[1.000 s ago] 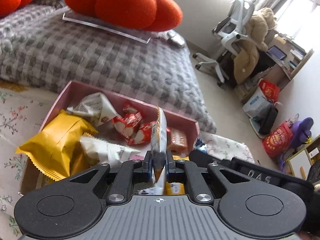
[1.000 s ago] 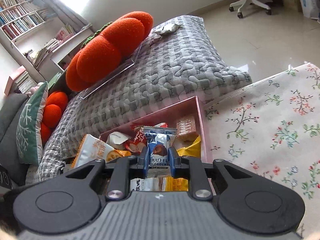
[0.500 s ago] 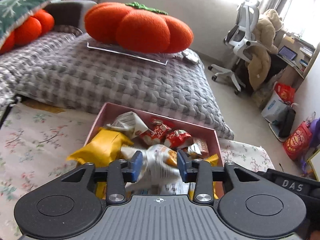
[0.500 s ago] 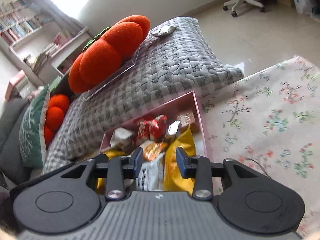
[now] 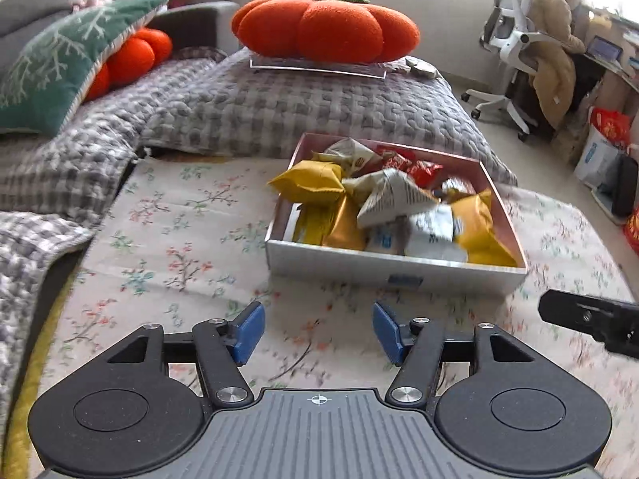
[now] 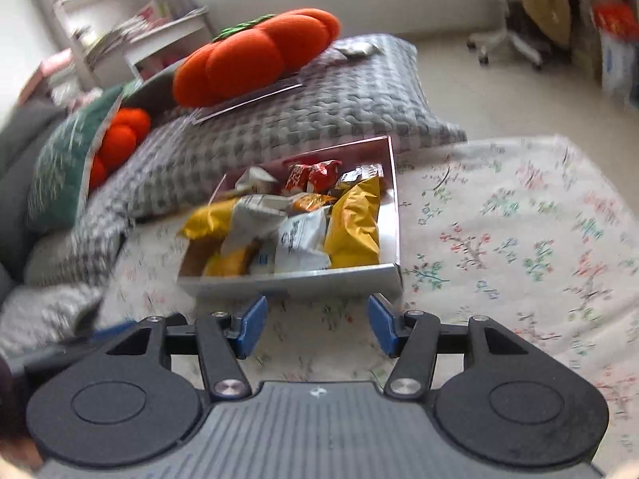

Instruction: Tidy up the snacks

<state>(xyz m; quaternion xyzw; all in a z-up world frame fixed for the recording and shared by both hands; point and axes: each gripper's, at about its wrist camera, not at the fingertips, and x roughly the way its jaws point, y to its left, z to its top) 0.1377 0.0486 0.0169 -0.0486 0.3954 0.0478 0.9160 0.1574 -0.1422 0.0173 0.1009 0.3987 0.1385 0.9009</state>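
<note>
Two orange pumpkin cushions: the smaller one (image 5: 131,56) at upper left, the big one (image 5: 325,26) at top centre. One shallow box (image 5: 395,269) at centre frame on the floral cloth (image 5: 179,239) holds the snack packets (image 5: 393,203): yellow, white and red. At the bottom, the left gripper (image 5: 318,333) and right gripper (image 6: 316,325) are both opening, nothing between their blue pads.

An orange pumpkin cushion (image 5: 325,26) is sitting on a grey quilted blanket (image 5: 303,115), a white office chair (image 5: 509,46) standing near a floral cloth (image 5: 179,231).
</note>
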